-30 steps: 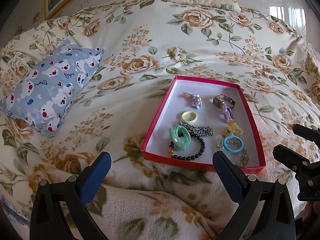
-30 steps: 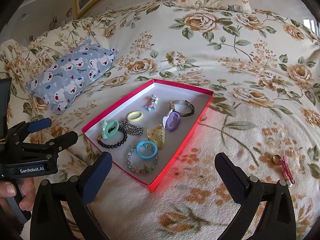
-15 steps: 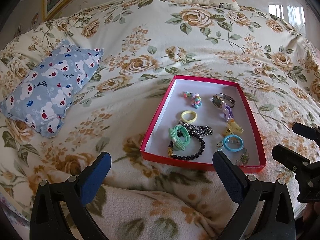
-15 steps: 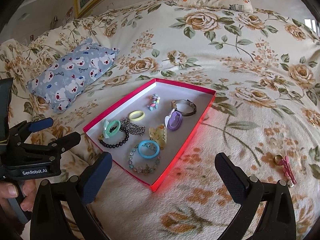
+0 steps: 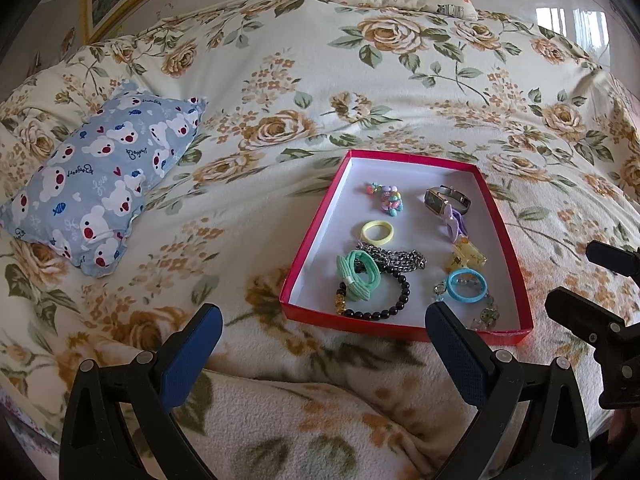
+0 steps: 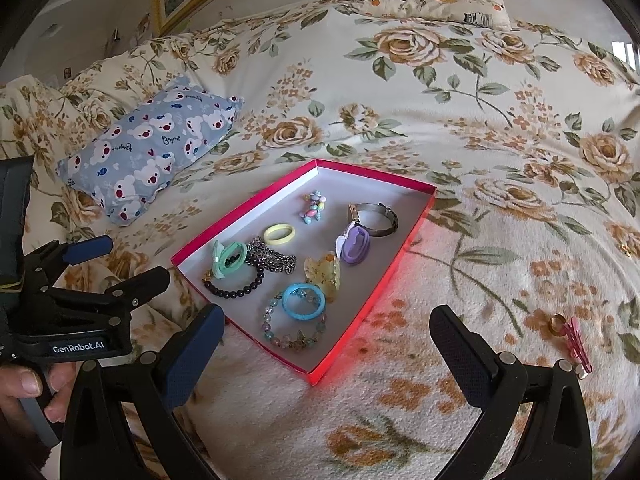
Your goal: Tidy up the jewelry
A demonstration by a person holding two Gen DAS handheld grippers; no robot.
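I hold both grippers back from the red tray so each camera takes in the whole layout. My left gripper has its jaws wide apart and holds nothing; my right gripper is the same. Most jewelry lies inside the tray: watch, chain, black bracelet, blue ring. A gold ring and pink clip sit on the blanket, well apart from the tray, on my right side. I judge those strays come next, so the right gripper suits them.

Bare blanket beside crowded tray
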